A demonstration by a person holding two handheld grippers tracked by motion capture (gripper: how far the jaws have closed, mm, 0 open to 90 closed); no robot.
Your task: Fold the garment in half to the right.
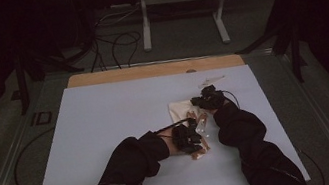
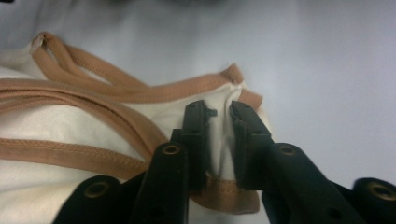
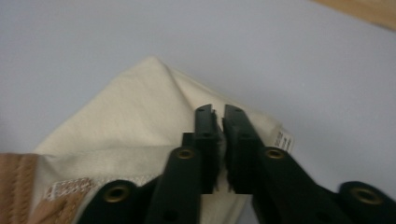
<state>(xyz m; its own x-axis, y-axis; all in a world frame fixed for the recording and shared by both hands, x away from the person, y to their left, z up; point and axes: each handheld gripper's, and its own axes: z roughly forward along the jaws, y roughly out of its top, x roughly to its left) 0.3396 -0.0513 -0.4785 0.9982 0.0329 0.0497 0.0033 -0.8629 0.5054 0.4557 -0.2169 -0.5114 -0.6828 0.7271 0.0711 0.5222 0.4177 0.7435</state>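
Cloth bag [image 1: 182,111] on table [image 1: 108,132], R of ctr, straps [image 2: 93,88] on it

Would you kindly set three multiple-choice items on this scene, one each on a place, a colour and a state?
1. Where on the white board does the cream cloth bag lie?
A. right of the middle
B. far left corner
C. off the board, on the floor

2. What colour are the bag's straps?
A. blue
B. tan
C. black

3. How does the right gripper stand?
A. wide open above the board
B. lying loose on the floor
C. shut on the bag's cloth

Answers:
1 A, as the high view shows it between the two hands, right of centre.
2 B, as the left gripper view shows tan webbing beside the left gripper.
3 C, as its jaws pinch a fold of cream cloth in the right gripper view.
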